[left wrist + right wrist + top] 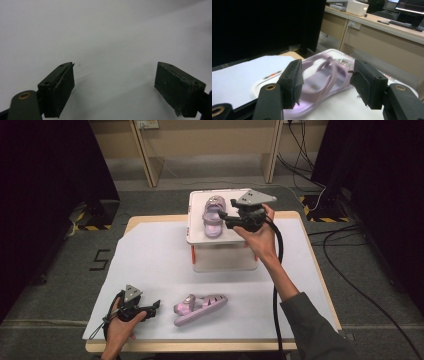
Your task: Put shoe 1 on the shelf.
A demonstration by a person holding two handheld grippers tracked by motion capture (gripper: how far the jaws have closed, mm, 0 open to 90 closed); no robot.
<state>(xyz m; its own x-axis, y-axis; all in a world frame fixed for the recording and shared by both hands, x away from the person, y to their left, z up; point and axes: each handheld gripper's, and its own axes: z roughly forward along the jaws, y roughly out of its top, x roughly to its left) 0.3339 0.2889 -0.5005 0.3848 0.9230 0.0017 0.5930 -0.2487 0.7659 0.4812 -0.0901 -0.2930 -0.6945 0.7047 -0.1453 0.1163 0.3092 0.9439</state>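
Nearest the high camera, at the table's front left corner, the person's left hand holds the left gripper low over the white sheet covering the table. Its black jaws point toward the right and stand wide apart; in the left gripper view nothing but bare white surface lies between them.

Just to the right of that gripper, near the front edge, a lilac plastic child's sandal with woven straps lies on the sheet, apart from the jaws and untouched.

Toward the back edge of the table, at its middle, stands a white plastic storage box with a white lid. On the lid rests a second lilac plastic sandal, its length running from the box's front toward its back.

The person's right hand, in a grey sleeve, reaches over the right side of the box and holds the right gripper, a grey three-cornered plate on its top and a black cable trailing down toward the front edge. In the right gripper view the jaws are parted, with the second sandal seen between and just beyond them, blurred; the pads do not press on it, so it lies free on the lid.
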